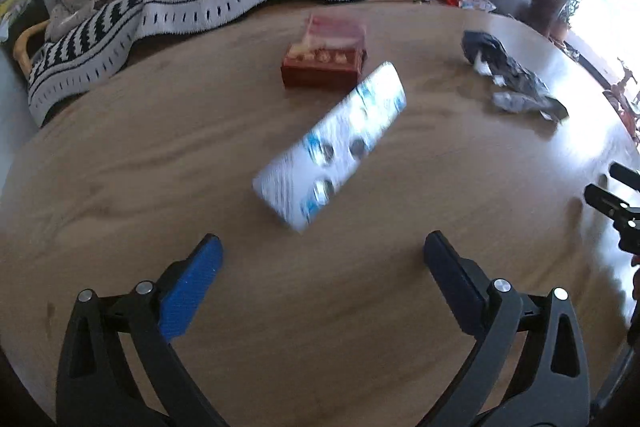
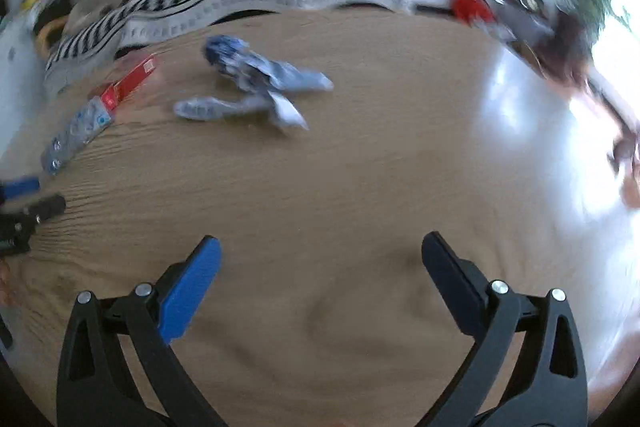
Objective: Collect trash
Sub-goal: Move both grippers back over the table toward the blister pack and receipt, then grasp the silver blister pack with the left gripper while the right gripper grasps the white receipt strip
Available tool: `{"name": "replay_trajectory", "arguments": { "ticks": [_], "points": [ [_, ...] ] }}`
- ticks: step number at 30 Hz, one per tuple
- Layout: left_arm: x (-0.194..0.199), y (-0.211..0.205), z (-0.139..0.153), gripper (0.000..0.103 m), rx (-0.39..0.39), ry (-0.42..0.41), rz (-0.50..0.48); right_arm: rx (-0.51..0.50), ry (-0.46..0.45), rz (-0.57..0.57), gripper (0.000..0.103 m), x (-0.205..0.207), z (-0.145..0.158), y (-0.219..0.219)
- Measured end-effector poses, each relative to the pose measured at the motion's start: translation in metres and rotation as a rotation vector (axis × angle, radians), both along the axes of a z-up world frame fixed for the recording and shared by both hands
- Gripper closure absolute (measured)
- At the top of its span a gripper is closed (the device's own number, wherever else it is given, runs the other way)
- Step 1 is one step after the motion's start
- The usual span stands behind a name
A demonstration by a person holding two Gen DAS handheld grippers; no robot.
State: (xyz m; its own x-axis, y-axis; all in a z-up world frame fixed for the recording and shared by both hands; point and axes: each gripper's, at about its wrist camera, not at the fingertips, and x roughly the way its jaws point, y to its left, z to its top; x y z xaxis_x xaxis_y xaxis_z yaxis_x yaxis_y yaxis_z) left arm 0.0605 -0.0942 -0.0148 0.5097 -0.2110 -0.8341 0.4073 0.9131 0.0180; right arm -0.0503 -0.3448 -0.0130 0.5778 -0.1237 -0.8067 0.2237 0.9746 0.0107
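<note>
Trash lay on the brown wood-grain tabletop [image 1: 120,167]: a white-and-blue foil blister pack [image 1: 332,147] at centre frame, a red cardboard box [image 1: 326,55] just above it, and a crumpled dark-and-silver wrapper [image 1: 512,79] at upper right. The left claw [image 1: 322,259] and right claw [image 2: 320,259] both hovered spread wide, holding nothing.

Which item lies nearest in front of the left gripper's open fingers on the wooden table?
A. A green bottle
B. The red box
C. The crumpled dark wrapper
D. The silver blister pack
D: in the left wrist view the silver blister pack lies just ahead of the left gripper, with the red box behind it and the crumpled wrapper far off to the right.
</note>
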Motion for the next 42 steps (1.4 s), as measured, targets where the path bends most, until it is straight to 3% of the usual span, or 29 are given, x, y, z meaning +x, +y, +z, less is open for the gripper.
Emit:
{"name": "replay_trajectory", "arguments": {
  "ticks": [5, 9, 22, 23, 24, 25, 26, 27, 30, 42],
  "points": [
    [0.022, -0.001, 0.0, 0.005, -0.013, -0.032, 0.004, -0.002, 0.014, 0.141, 0.005, 0.055, -0.004, 0.004],
    [0.03, 0.0, 0.002, 0.005, -0.013, -0.032, 0.008, 0.0, 0.014, 0.154, 0.005, 0.081, -0.004, 0.001],
    [0.032, 0.002, 0.002, 0.006, -0.018, -0.033, -0.006, -0.002, 0.014, 0.207, 0.005, 0.088, 0.0, 0.001],
    [0.031, 0.002, 0.002, 0.008, -0.016, -0.036, -0.002, -0.002, 0.013, 0.208, 0.014, 0.09, 0.0, 0.001],
    [0.03, 0.002, 0.004, 0.021, -0.019, -0.041, 0.003, -0.003, 0.002, 0.212, 0.026, 0.088, 0.002, 0.001],
    [0.03, 0.002, 0.008, 0.034, -0.017, -0.05, 0.002, -0.004, -0.015, 0.221, 0.06, 0.087, 0.005, 0.002],
    [0.029, 0.001, 0.011, 0.055, -0.012, -0.047, -0.004, -0.003, -0.022, 0.231, 0.089, 0.086, 0.009, 0.004],
    [0.028, 0.0, 0.012, 0.063, -0.01, -0.043, -0.012, 0.003, -0.016, 0.231, 0.09, 0.084, 0.01, 0.006],
    [0.024, -0.003, 0.015, 0.07, -0.01, -0.037, -0.024, 0.018, -0.006, 0.204, 0.091, 0.081, 0.011, 0.01],
    [0.012, -0.001, 0.029, 0.07, -0.076, -0.027, -0.031, 0.093, -0.08, 0.118, 0.091, 0.059, 0.027, 0.019]
  ]
}}
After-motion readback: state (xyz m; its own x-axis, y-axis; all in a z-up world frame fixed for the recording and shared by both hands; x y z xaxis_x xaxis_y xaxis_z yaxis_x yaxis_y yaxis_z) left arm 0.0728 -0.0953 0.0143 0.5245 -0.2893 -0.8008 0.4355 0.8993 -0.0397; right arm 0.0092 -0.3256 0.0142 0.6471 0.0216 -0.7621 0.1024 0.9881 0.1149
